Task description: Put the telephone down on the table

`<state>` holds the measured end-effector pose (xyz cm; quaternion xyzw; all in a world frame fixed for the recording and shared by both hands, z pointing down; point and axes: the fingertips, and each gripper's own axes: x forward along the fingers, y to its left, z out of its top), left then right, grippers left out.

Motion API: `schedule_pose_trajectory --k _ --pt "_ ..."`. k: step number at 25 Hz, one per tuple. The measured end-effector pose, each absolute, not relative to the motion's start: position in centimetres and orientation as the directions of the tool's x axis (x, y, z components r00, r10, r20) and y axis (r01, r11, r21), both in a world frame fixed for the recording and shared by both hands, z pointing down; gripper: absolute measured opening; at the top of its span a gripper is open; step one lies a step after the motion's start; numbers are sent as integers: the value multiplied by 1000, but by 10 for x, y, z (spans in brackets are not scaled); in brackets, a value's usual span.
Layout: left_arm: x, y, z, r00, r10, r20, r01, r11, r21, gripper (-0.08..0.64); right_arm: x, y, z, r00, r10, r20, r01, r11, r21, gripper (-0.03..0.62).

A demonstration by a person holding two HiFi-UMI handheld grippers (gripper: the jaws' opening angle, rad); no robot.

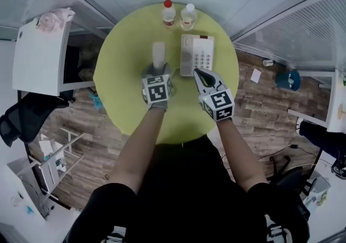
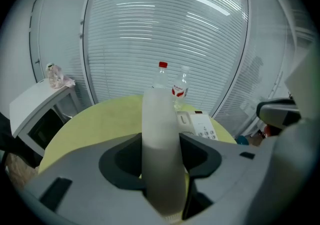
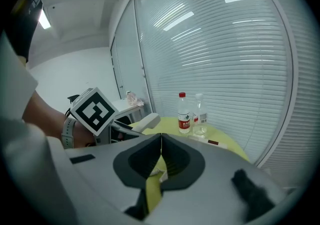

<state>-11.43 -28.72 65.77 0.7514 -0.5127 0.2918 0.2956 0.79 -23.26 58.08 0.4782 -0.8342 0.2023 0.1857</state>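
Holding the white handset point(image 2: 160, 149) clamped in your left gripper point(image 1: 157, 68) above the green table point(image 1: 121, 82), just left of the phone base point(image 1: 197, 54); your right gripper point(image 1: 201, 75) is clenched empty, jaws pressed together.

Two hand-held grippers reach forward side by side.
The left gripper point(image 1: 158, 69), angled downward, has its jaws clamped on the upright white telephone handset point(image 1: 158, 53). The right gripper point(image 1: 201, 76) is just beside it, its jaws pressed together on nothing. Both bare forearms point(image 1: 138, 150) extend from short dark sleeves.
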Motion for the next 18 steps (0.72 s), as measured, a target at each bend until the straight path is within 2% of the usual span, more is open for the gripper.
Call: schedule_pose_trajectory --k 18 --pt "-246 -283 677 187 -620 762 -981 -159 112 221 -96 -247 597 -552 -659 511 -817 551 -171 18"
